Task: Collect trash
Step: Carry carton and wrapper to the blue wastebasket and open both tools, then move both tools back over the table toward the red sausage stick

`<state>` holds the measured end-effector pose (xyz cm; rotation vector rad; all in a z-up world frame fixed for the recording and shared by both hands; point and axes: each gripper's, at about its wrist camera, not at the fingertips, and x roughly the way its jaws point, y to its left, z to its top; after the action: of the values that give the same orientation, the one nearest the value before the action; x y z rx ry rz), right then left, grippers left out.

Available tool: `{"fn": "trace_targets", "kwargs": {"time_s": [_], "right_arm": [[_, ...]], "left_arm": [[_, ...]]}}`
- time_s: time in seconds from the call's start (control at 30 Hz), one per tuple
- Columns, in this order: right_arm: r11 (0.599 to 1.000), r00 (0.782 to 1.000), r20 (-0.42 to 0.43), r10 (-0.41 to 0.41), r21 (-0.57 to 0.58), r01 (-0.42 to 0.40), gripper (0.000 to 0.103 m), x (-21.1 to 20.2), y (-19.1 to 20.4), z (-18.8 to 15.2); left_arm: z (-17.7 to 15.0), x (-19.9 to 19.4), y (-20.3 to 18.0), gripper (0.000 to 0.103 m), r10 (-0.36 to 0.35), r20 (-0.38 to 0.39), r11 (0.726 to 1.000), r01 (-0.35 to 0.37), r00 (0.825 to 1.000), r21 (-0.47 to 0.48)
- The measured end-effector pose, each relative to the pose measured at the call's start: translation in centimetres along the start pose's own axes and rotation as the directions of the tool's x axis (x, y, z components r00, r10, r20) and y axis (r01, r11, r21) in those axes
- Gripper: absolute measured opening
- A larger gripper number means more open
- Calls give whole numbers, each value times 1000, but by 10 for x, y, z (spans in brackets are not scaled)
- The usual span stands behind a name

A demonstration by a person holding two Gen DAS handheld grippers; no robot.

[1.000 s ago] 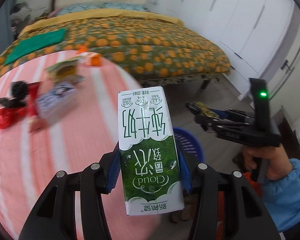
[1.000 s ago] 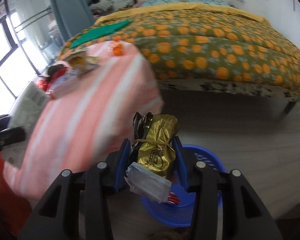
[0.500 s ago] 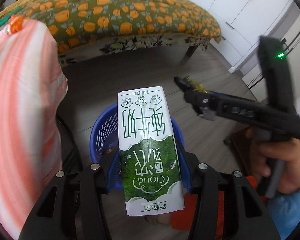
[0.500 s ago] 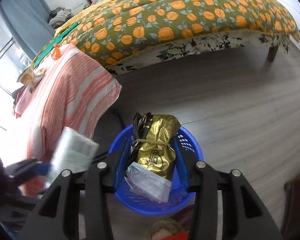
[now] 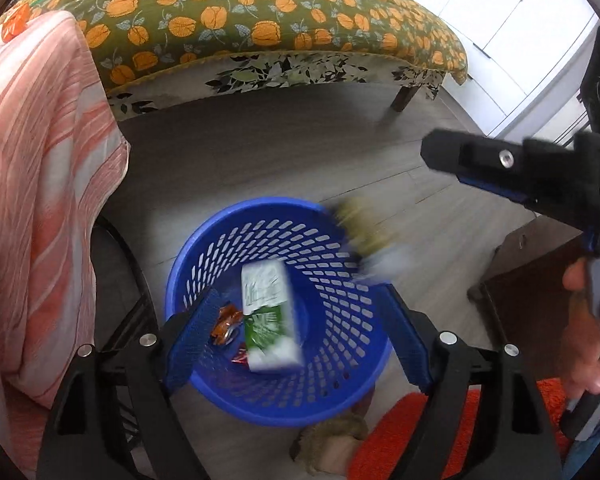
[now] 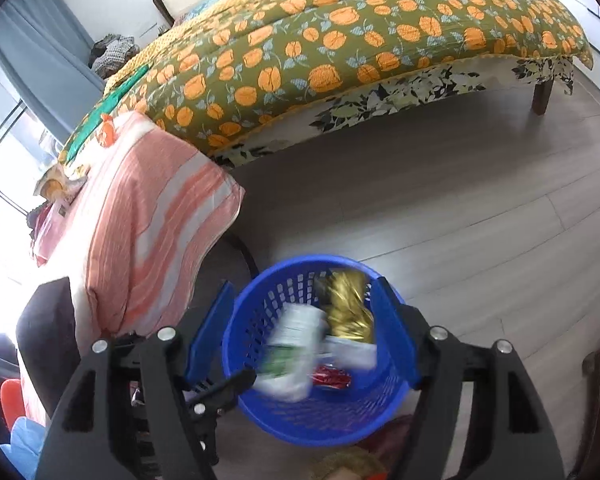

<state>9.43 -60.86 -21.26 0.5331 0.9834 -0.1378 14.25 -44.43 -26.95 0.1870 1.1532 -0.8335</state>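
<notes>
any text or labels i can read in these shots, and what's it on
No text can be read in these shots.
Milk carton, in the blue basket: green and white print, motion-blurred, unreadable.
Gold wrapper: print blurred, unreadable.
Red and orange wrappers in the basket: too small to read.

The basket point(image 5: 340, 380) stands on the floor point(image 5: 300, 152) before the bed point(image 5: 260, 20), right of the draped table point(image 5: 40, 160)
</notes>
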Motion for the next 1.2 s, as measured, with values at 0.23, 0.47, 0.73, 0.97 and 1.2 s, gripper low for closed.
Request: {"fn": "trace_targets", "kwargs": {"time_s": [0.23,0.47,0.73,0.97,1.2], "right_arm": [[996,990,125,-68,-49,75,72,-21,21,12],[983,950,310,-49,-152,101,75,-49,75,18],[920,924,380,46,-377,109,75,-42,175,4],[838,944,306,121,-542,68,75,-12,251,-32],[801,961,228,155,-599,13,75,12,303,-65]], "left_arm": [[-6,-65,-10,82,-52,109,998,49,993,31],[-23,-165,13,90,-5,275,999,-7,961,44],[-59,-211,108,90,246,288,969,-231,925,-86],[-81,-249,196,90,410,251,906,-362,877,-217],[-99,-254,248,90,479,173,864,-428,860,-265]]}}
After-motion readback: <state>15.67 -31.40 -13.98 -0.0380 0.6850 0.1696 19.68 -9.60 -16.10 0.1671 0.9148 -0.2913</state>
